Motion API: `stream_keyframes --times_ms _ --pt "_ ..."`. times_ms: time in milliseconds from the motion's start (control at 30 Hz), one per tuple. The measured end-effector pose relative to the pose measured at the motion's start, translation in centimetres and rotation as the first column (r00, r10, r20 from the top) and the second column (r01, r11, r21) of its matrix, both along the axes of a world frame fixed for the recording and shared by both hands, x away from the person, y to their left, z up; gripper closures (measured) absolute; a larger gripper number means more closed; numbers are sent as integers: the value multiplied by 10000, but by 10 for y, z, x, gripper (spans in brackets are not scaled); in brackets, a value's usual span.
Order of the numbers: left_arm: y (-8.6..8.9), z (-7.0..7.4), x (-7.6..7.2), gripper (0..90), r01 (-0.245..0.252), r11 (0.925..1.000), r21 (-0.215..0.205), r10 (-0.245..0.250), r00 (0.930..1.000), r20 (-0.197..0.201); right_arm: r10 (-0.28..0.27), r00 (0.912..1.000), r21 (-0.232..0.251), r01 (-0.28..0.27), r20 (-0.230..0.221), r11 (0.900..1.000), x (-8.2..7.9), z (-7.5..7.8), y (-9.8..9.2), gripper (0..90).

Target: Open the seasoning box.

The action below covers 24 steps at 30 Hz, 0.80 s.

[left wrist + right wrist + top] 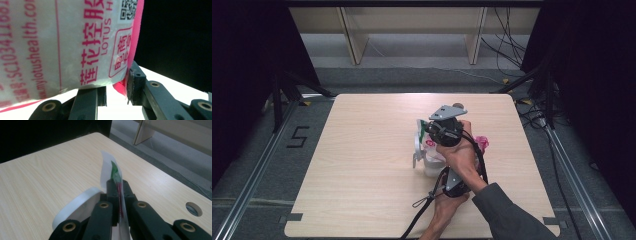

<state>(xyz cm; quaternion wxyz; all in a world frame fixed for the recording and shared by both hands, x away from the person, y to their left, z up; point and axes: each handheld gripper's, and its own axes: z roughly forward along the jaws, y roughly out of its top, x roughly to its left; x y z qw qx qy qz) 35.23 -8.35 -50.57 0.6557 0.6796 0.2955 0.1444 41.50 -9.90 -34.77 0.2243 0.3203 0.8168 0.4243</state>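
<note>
my right tool point(119, 192) pinches the thin, limp bag point(115, 173) top, my left tool point(116, 87) grips its soft bottom corner.

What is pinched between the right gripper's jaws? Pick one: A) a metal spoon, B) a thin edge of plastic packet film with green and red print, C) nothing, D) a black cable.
B: in the right gripper view the right gripper has its jaws closed flat on the packet film, which rises white and green above them.
</note>
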Motion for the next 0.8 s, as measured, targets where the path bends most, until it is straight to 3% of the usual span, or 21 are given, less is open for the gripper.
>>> stream_keyframes --times_ms 100,500,633,667,800 --pt "0 0 0 726 14 10000 15 -14 10000 20 45 9998 25 -46 168 10000 1 0 0 895" --pt "-1 -1 0 726 -23 10000 -93 23 10000 23 -74 9999 97 73 145 9999 1 -1 1 895" --pt "1 1 0 726 -42 10000 33 42 9999 95 136 9998 90 -137 120 9999 0 2 -1 895" --pt "5 1 1 727 126 9981 610 -139 9997 218 23 10000 155 -24 55 9999 -1 3 -1 895" --pt "4 1 1 727 149 9978 640 -164 9996 224 -36 9999 235 32 148 9997 -1 3 -1 896"
